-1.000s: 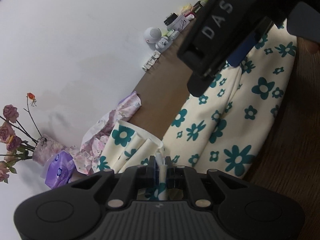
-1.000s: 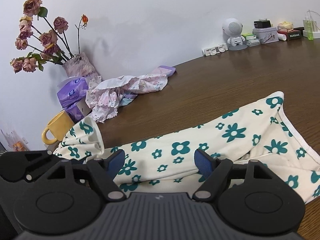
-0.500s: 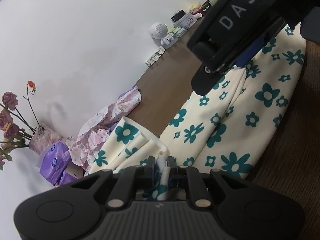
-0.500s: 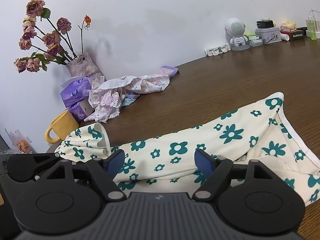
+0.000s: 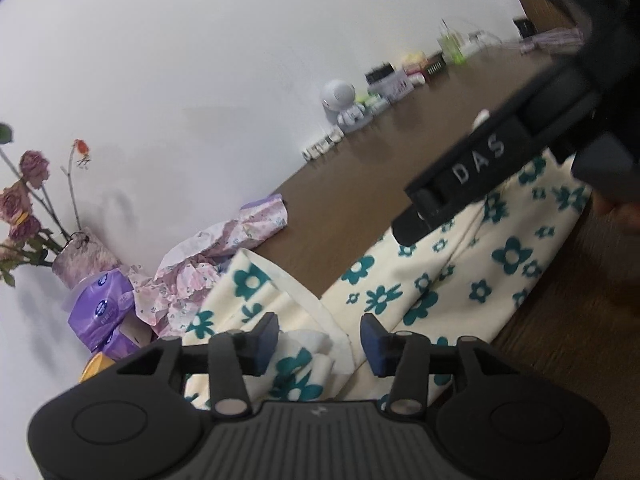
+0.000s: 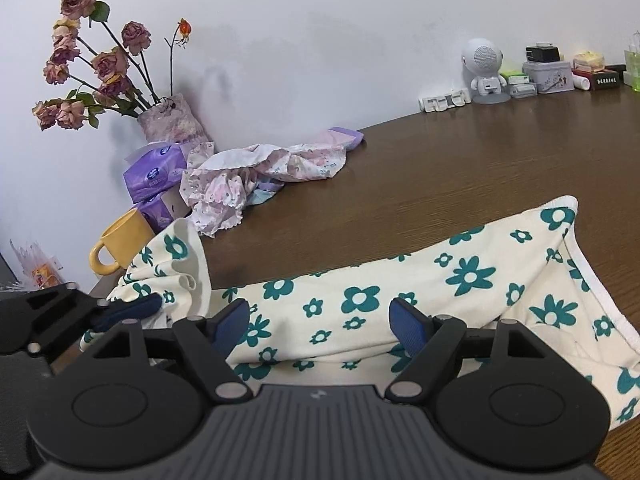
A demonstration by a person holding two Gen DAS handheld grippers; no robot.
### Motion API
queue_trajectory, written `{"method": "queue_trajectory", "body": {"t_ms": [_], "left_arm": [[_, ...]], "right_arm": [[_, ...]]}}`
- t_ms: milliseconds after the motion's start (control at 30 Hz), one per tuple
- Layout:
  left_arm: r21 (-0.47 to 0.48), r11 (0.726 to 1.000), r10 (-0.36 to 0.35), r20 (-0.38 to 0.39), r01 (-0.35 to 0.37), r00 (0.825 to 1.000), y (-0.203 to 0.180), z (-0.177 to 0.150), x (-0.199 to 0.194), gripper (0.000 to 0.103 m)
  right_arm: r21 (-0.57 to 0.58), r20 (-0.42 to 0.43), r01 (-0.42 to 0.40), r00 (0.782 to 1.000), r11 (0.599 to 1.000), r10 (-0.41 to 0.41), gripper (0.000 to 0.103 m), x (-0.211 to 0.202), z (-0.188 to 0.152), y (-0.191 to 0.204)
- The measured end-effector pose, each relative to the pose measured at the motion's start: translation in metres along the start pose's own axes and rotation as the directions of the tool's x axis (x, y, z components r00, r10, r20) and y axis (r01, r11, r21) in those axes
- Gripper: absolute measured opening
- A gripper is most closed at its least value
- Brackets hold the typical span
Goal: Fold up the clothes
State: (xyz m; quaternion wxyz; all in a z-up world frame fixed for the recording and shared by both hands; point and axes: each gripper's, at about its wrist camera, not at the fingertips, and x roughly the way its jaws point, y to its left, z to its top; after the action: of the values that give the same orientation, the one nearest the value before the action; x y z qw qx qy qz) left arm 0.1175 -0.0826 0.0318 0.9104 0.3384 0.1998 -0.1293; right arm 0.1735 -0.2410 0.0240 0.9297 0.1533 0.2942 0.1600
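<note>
A cream garment with teal flowers [image 6: 400, 280] lies stretched across the brown table [image 6: 460, 168]; its left end stands up in a bunched fold [image 5: 256, 292]. My left gripper [image 5: 318, 342] is at that fold. Its jaws are opening, with the cloth's white hem loose between the blue pads [image 5: 266, 338], which no longer press on it. My right gripper [image 6: 320, 322] hovers open over the middle of the garment with nothing pinched. The left gripper's fingertip [image 6: 132, 308] shows at the fold in the right wrist view. In the left wrist view the right gripper's body [image 5: 460, 184] crosses the upper right.
A crumpled pink floral garment [image 6: 256, 172] lies near the wall. Purple tissue packs [image 6: 154, 178], a yellow mug [image 6: 120, 240] and a vase of dried roses [image 6: 168, 120] crowd the back left. A white robot figure [image 6: 484, 68], a power strip [image 6: 444, 100] and small boxes [image 6: 548, 74] line the back right.
My left gripper's jaws, shut on the hem before, have parted and let the cloth go; it has also lifted and rolled. The right gripper has kept still.
</note>
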Motion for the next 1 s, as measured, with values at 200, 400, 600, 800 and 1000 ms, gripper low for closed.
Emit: {"method": "queue_trajectory", "body": {"t_ms": [200,400,600,800,1000], "left_arm": [[-0.124,0.992,-0.005,0.050,0.011,0.999,0.032,-0.008,-0.038,0.057],[-0.353,0.935,-0.023,0.035,0.034,0.999,0.089,-0.038,-0.063,0.061],[-0.471,0.882,0.013,0.015,-0.004,1.000,0.130,-0.069,-0.067,0.062],[-0.528,0.849,-0.006,-0.028,-0.010,1.000,0.161,-0.088,-0.040,0.060],[-0.564,0.818,-0.132,0.010,0.115,0.991,0.181,-0.090,-0.008,0.028]], "right_arm": [[-0.003,0.012,0.013,1.000,1.000,-0.013,0.078,-0.004,0.001,0.000],[-0.044,-0.007,-0.006,1.000,0.999,0.006,0.078,-0.003,0.001,0.016],[-0.096,-0.013,-0.061,0.998,0.994,0.060,0.078,0.001,0.004,0.047],[-0.195,-0.013,-0.120,0.993,0.973,0.120,0.077,0.002,0.012,0.089],[-0.304,-0.035,-0.164,0.986,0.939,0.161,0.065,0.016,0.020,0.130]]}}
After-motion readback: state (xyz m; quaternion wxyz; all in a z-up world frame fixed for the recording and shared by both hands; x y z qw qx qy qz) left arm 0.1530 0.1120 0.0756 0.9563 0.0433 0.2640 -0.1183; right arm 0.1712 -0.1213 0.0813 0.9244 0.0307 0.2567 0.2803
